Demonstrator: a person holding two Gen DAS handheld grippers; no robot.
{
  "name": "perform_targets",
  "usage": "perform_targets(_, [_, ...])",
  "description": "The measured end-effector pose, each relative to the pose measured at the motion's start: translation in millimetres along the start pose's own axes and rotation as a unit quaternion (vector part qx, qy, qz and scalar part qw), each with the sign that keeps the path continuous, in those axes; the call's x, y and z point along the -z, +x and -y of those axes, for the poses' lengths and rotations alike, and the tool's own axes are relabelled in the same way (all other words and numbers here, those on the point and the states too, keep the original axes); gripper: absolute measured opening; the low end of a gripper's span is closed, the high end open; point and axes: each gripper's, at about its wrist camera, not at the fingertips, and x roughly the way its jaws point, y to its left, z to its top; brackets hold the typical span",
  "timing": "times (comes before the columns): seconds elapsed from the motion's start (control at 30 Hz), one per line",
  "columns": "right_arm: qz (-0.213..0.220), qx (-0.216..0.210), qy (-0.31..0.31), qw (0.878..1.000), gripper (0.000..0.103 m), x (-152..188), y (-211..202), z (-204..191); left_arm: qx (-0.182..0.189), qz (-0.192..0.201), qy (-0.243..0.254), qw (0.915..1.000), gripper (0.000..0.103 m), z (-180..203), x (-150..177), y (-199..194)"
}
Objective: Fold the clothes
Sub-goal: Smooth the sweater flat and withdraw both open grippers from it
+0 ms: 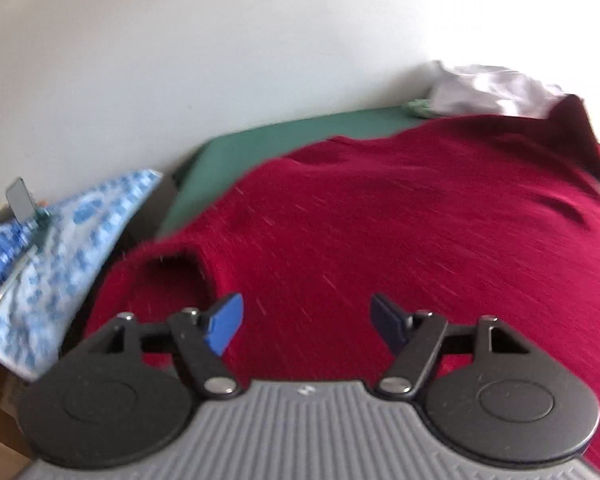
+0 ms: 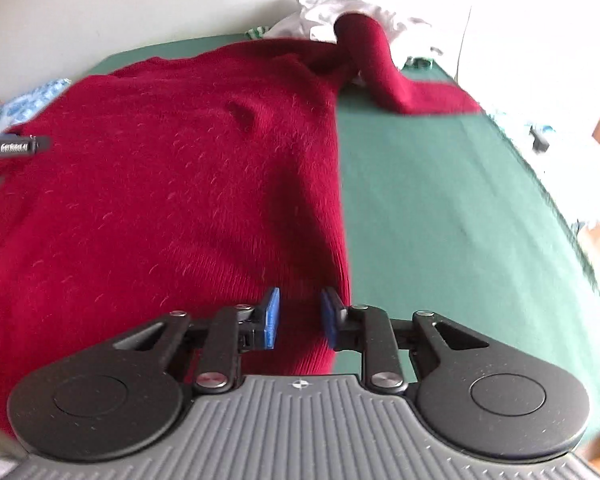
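A dark red knitted sweater [image 1: 380, 220] lies spread on a green table [image 1: 267, 140]. In the left wrist view my left gripper [image 1: 306, 322] is wide open just above the sweater, with a sleeve opening [image 1: 175, 280] to its left. In the right wrist view my right gripper [image 2: 300, 318] hovers over the sweater's [image 2: 179, 180] right edge with its blue pads [image 2: 271, 318] partly apart, nothing between them. One sleeve [image 2: 384, 72] trails off at the back right. The left gripper's finger [image 2: 15, 146] shows at the far left.
A pile of white clothes [image 2: 340, 12] sits at the back by the wall, also in the left wrist view [image 1: 496, 88]. A blue patterned cloth [image 1: 59, 240] lies off the table's left. Bare green table [image 2: 440, 200] lies to the right of the sweater.
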Motion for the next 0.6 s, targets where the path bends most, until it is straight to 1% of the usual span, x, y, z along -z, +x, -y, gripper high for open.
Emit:
perform_targets(0.03, [-0.004,-0.024,-0.005,1.0,0.028,6,-2,-2,0.008,-0.004,0.006,0.9999,0.074,5,10,-14])
perform_targets(0.07, [-0.011,-0.031,-0.023,0.999,0.028,11,-4,-5,0.006,-0.012,0.012,0.9998,0.073,9,21,-25])
perform_targets(0.1, [-0.005,-0.027,-0.051,0.998,0.028,17,-7,-6,0.002,-0.021,0.016,0.9997,0.073,12,31,-34])
perform_targets(0.13, [0.002,-0.024,-0.073,0.997,0.028,22,-8,-5,-0.003,-0.03,0.019,0.9994,0.07,16,42,-43])
perform_targets(0.2, [0.002,-0.022,-0.087,0.996,0.029,29,-12,13,-0.004,-0.051,0.001,0.9987,0.071,17,62,-56])
perform_targets(0.23, [0.001,-0.027,-0.083,0.996,0.029,33,-17,25,-0.011,-0.051,-0.008,0.9986,0.073,16,71,-64])
perform_targets(0.27, [-0.006,-0.026,-0.078,0.997,0.037,33,-20,33,-0.023,-0.049,-0.008,0.9985,0.076,17,78,-72])
perform_targets(0.33, [-0.015,-0.025,-0.076,0.997,0.054,35,-24,46,-0.046,-0.05,0.0,0.9977,0.078,20,88,-85])
perform_targets(0.37, [-0.007,-0.027,-0.078,0.997,0.05,34,-28,47,-0.058,-0.052,0.004,0.9969,0.078,21,93,-92])
perform_targets(0.4, [0.003,-0.029,-0.081,0.996,0.043,32,-32,47,-0.069,-0.056,0.006,0.996,0.078,22,97,-98])
perform_targets(0.43, [0.03,-0.049,-0.097,0.994,0.032,30,-40,41,-0.077,-0.06,0.007,0.9952,0.077,23,100,-105])
perform_targets(0.47, [0.06,-0.074,-0.116,0.989,0.032,29,-48,35,-0.085,-0.062,0.008,0.9944,0.075,26,103,-110])
perform_targets(0.5, [0.078,-0.101,-0.141,0.982,0.033,27,-51,26,-0.094,-0.061,0.011,0.9936,0.073,31,105,-116])
perform_targets(0.53, [0.075,-0.121,-0.163,0.976,0.032,27,-49,16,-0.104,-0.059,0.016,0.9927,0.072,37,107,-123])
perform_targets(0.6, [0.044,-0.147,-0.177,0.972,0.03,31,-33,2,-0.127,-0.067,0.041,0.9889,0.071,52,113,-128])
